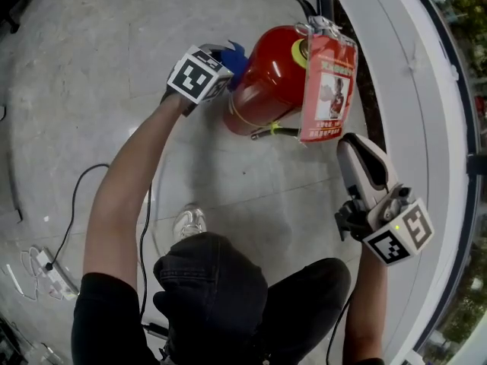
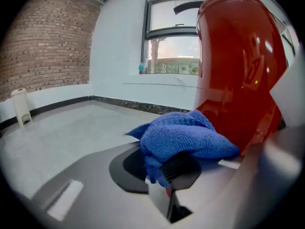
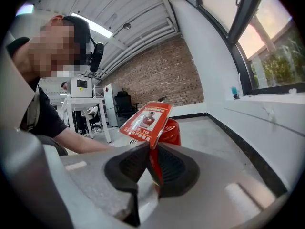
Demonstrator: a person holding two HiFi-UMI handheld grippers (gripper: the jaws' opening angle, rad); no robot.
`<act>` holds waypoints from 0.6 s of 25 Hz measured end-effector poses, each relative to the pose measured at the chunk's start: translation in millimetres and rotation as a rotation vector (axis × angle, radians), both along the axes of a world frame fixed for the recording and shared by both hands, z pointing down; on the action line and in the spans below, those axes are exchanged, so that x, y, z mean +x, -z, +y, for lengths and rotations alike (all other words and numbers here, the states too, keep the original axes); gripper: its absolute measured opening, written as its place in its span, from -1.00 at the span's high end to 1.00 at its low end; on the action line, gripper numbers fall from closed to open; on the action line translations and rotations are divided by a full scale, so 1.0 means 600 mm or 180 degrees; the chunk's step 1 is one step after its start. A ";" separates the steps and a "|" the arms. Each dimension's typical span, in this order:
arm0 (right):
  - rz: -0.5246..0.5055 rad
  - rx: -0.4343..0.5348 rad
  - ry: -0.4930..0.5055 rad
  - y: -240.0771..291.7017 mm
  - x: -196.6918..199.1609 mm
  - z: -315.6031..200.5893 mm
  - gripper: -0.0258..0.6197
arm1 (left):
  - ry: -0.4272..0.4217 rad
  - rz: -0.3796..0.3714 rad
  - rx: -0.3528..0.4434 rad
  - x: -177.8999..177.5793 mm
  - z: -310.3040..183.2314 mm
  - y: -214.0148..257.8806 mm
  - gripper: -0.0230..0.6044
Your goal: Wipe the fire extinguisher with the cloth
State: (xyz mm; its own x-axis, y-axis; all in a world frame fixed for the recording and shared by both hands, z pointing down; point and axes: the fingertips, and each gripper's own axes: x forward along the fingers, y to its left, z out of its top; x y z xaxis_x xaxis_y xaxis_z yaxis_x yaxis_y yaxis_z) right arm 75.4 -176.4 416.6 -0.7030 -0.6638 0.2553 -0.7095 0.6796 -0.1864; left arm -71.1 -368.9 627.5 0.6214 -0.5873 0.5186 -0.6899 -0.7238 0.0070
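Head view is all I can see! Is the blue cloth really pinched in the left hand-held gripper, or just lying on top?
Observer: Pinched. The left gripper view shows the left hand-held gripper closed on a fold of the blue cloth, the rest bunched above.
Operator: Does it touch the fire extinguisher?
Observer: It seems so: there the cloth's far edge lies against the fire extinguisher's red side.
Operator: What's across the room?
Observer: The right gripper view shows a brick wall and a white table.

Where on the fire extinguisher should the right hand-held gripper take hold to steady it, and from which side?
Probably the black handle atop the fire extinguisher, from the right: its round body looks too wide for jaws, and the cloth occupies its left.
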 end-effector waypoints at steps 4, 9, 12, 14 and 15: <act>0.0033 -0.0112 0.0018 -0.025 0.009 0.026 0.80 | 0.0041 0.0068 -0.0067 -0.007 0.030 -0.005 0.80; 0.0029 -0.0230 0.0182 -0.043 -0.008 0.063 0.80 | 0.0171 0.0028 -0.0120 -0.020 0.081 -0.014 0.80; 0.0029 -0.0230 0.0280 -0.041 -0.018 0.083 0.80 | 0.0357 0.0037 -0.0191 -0.029 0.112 -0.025 0.80; 0.0026 -0.0240 0.0301 -0.042 -0.019 0.093 0.80 | 0.0489 -0.0064 -0.0287 -0.032 0.135 -0.037 0.80; 0.0024 -0.0249 0.0296 -0.042 -0.018 0.097 0.80 | 0.0553 -0.0139 -0.0337 -0.031 0.147 -0.043 0.80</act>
State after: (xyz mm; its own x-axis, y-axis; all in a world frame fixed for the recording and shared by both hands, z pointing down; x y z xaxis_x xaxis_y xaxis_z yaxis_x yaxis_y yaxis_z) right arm 64.4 -118.4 441.9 -0.7585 -0.5735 0.3093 -0.6455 0.7263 -0.2363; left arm -90.0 -280.4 653.3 0.4911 -0.6244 0.6074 -0.8057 -0.5907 0.0442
